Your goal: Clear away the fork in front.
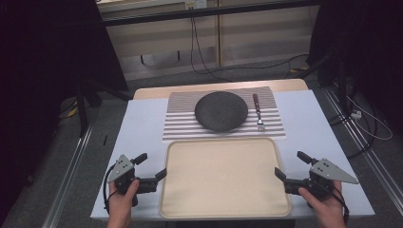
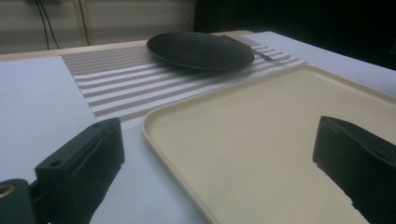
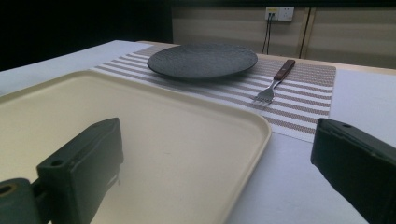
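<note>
A cream tray (image 1: 223, 199) lies at the table's near edge, with nothing on it. Behind it a dark round plate (image 1: 221, 110) rests on a striped placemat (image 1: 183, 124), and a fork (image 1: 258, 111) with a reddish handle lies to the plate's right. My left gripper (image 1: 150, 165) is held at the tray's left edge, open, one jaw over the tray rim (image 2: 154, 135) and one over the table. My right gripper (image 1: 291, 165) is held at the tray's right edge (image 3: 261, 135), open, nothing between its jaws.
The white table (image 1: 142, 128) ends close behind the placemat. Beyond lie grey floor, black cables (image 1: 199, 52) and dark stands on both sides. A metal rail (image 1: 71, 166) runs along the floor at the left.
</note>
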The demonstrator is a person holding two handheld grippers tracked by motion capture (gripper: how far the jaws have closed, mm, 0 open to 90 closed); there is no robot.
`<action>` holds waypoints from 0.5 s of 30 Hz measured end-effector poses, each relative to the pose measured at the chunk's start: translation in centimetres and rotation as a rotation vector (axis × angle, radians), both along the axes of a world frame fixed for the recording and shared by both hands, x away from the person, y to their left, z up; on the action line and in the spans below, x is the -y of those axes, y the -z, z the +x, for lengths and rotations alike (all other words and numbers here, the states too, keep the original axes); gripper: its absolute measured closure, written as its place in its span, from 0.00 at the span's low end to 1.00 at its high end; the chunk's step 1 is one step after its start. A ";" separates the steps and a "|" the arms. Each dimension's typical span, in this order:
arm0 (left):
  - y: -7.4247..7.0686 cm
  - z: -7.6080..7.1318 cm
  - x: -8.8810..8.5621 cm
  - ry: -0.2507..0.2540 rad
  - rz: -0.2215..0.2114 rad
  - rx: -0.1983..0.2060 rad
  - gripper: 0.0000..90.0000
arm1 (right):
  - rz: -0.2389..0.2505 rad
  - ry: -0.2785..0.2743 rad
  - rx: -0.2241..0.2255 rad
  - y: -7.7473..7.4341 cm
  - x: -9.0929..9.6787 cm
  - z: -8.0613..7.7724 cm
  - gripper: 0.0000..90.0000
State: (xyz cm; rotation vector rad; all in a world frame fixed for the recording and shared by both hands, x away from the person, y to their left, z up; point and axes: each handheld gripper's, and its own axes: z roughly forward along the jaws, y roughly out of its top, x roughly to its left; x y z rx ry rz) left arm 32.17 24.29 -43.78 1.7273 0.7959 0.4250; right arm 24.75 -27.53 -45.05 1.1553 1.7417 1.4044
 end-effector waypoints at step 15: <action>-0.2 -0.1 0.0 0.010 0.012 0.010 0.03 | -0.043 0.028 -0.025 -1.1 0.2 2.0 0.02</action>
